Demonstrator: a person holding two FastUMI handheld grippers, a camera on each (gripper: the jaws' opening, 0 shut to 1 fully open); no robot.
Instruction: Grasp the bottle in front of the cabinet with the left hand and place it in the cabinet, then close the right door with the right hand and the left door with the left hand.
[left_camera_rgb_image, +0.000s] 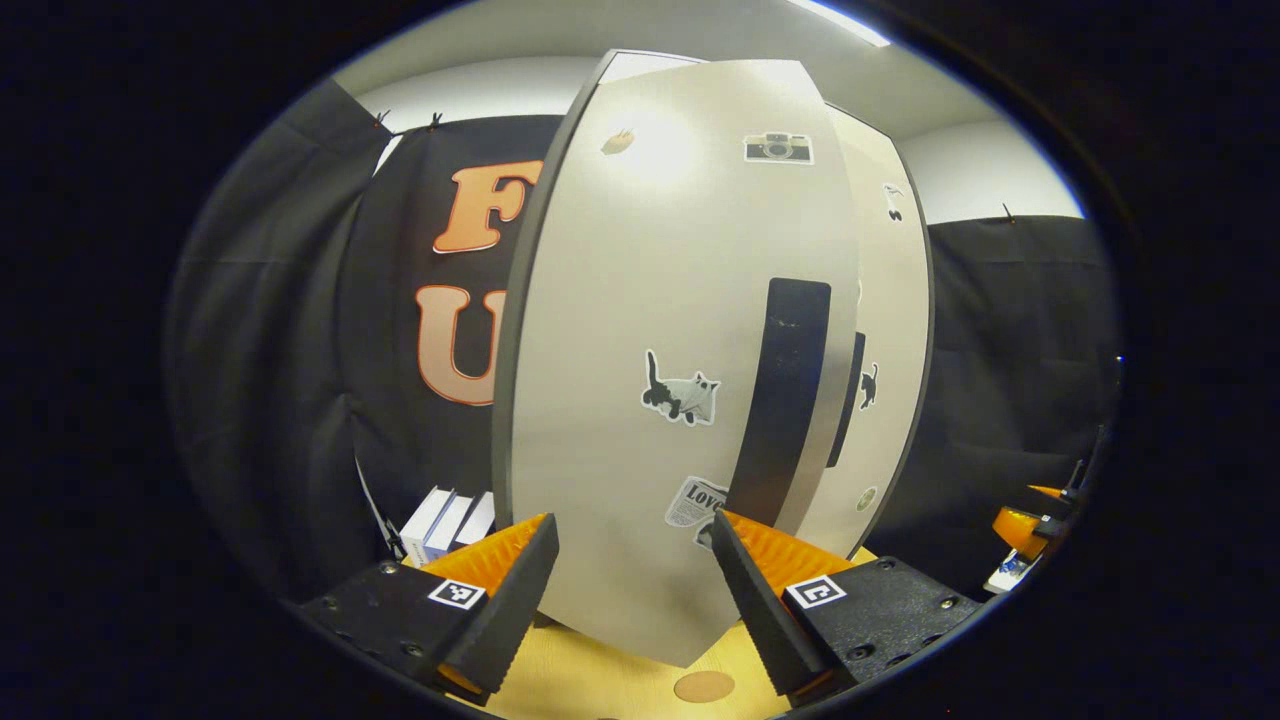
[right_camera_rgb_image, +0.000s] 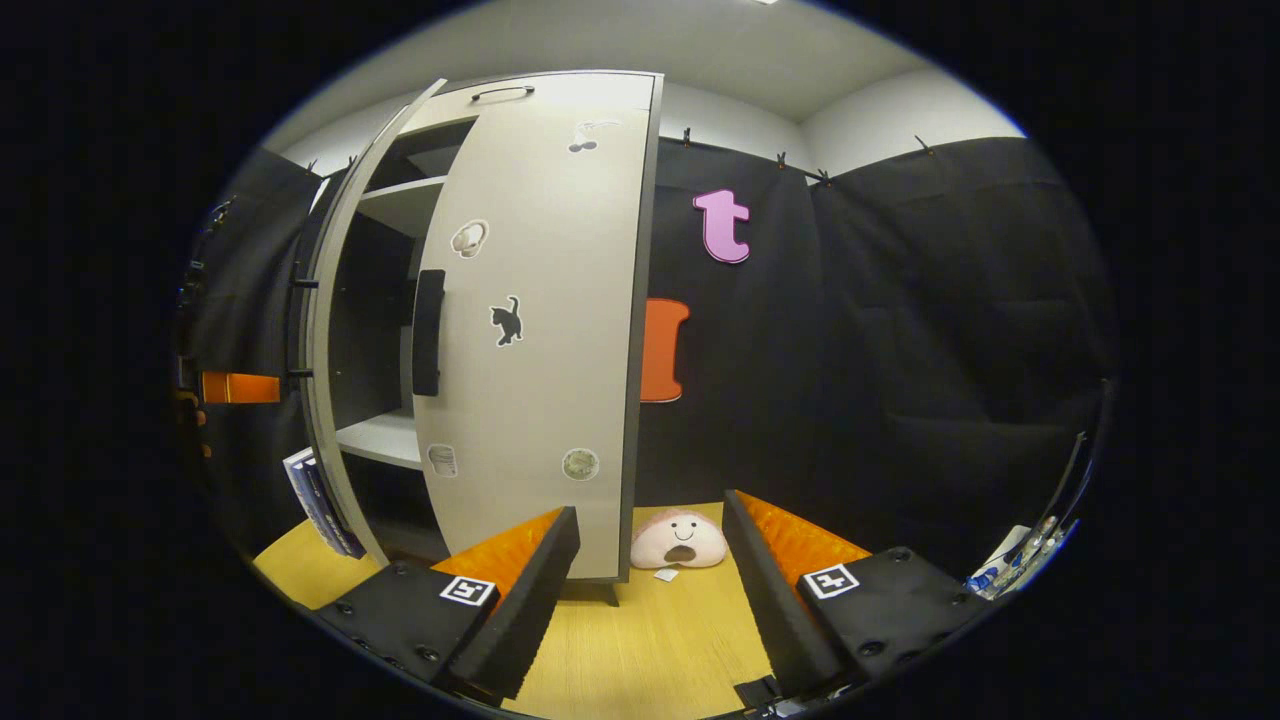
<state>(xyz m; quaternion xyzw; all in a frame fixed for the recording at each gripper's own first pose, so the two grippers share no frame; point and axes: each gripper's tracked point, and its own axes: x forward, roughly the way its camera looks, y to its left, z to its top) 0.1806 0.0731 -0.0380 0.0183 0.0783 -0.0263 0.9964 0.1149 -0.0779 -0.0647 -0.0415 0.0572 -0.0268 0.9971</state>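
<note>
**Random stuff sitting around the booth**

There's a pink smiley plush (right_camera_rgb_image: 679, 540) on the wooden counter (right_camera_rgb_image: 650, 640), with a tiny white scrap (right_camera_rgb_image: 666, 575) just in front of it. Some books (right_camera_rgb_image: 318, 500) lean at the left, and white boxes (left_camera_rgb_image: 445, 522) sit nearby.

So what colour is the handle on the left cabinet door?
Black handle, on the pale door; clearest in the left gripper view.

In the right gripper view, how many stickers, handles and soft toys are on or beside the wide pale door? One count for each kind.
Stickers on the pale grey cabinet door: 5
Black rectangular handle: 1
Pink plush toy with a face: 1
Total: 7
</note>
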